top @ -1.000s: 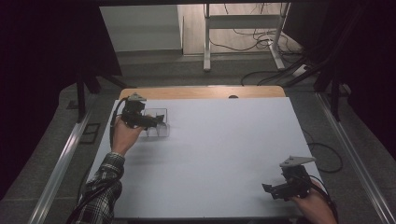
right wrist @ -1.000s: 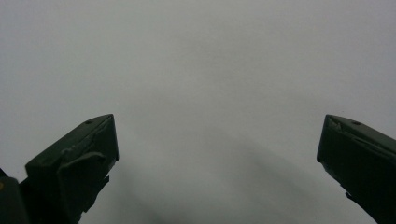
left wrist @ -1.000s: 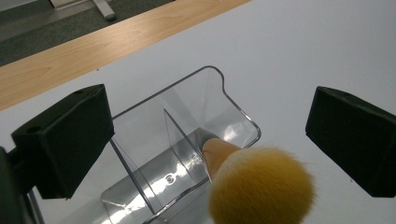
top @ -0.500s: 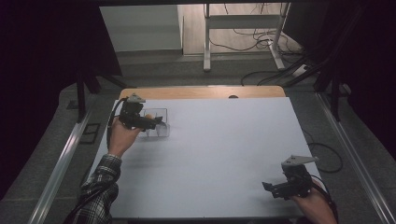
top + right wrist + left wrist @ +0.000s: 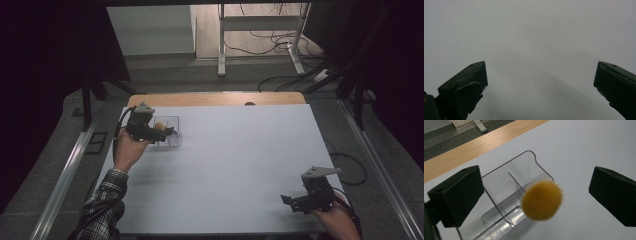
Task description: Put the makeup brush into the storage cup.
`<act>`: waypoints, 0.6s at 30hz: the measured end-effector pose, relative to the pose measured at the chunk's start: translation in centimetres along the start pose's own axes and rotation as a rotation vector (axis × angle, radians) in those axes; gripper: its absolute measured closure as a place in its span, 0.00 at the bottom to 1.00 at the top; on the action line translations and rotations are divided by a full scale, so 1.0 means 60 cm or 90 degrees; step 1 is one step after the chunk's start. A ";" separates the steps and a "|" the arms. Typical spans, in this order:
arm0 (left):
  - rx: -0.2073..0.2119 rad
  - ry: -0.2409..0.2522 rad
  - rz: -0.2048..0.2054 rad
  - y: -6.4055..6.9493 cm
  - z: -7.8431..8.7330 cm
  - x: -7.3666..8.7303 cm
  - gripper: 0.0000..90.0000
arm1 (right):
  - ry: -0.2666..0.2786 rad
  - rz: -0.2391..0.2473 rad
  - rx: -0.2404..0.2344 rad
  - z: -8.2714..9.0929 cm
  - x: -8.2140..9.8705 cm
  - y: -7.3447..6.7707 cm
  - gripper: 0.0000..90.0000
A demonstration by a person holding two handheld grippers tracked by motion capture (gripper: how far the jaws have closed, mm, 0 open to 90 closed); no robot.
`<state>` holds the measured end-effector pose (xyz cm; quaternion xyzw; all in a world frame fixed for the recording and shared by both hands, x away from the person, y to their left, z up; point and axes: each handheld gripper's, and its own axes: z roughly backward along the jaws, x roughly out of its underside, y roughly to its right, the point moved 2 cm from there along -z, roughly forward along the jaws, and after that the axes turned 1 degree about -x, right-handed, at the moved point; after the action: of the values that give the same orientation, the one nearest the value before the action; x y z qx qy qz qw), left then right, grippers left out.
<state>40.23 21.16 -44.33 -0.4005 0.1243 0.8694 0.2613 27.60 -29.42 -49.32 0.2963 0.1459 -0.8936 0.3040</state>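
Now the left gripper (image 5: pixel 536 195) is hovering with jaws wide apart, little changed, the fluffy orange ball (image 5: pixel 541 200) sitting free over the clear plastic divided organizer (image 5: pixel 506 192); the right gripper (image 5: pixel 305 200) is idling open, apparently released.

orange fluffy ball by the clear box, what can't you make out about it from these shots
- Orange ball, left gripper view: whatever holds it up lies behind the fluff; whether it touches the clear box is unclear.
- High view: ball tiny, partly behind the left claw.
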 end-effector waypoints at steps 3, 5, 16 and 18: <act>0.000 0.004 0.002 0.001 0.004 0.004 0.00 | 0.001 0.001 0.000 0.000 0.000 0.000 0.00; 0.001 0.002 0.005 0.002 0.007 0.007 0.00 | -0.001 0.000 -0.001 -0.001 0.000 -0.001 0.00; 0.006 0.008 0.008 0.009 0.015 0.024 0.00 | -0.001 0.001 0.000 -0.001 0.000 -0.002 0.00; 0.011 0.012 0.012 0.012 0.016 0.028 0.00 | -0.001 0.002 -0.001 -0.001 0.000 -0.002 0.00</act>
<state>38.32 21.56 -44.95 -0.4052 0.1376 0.8669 0.2555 27.58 -29.31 -49.35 0.2953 0.1455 -0.8935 0.3054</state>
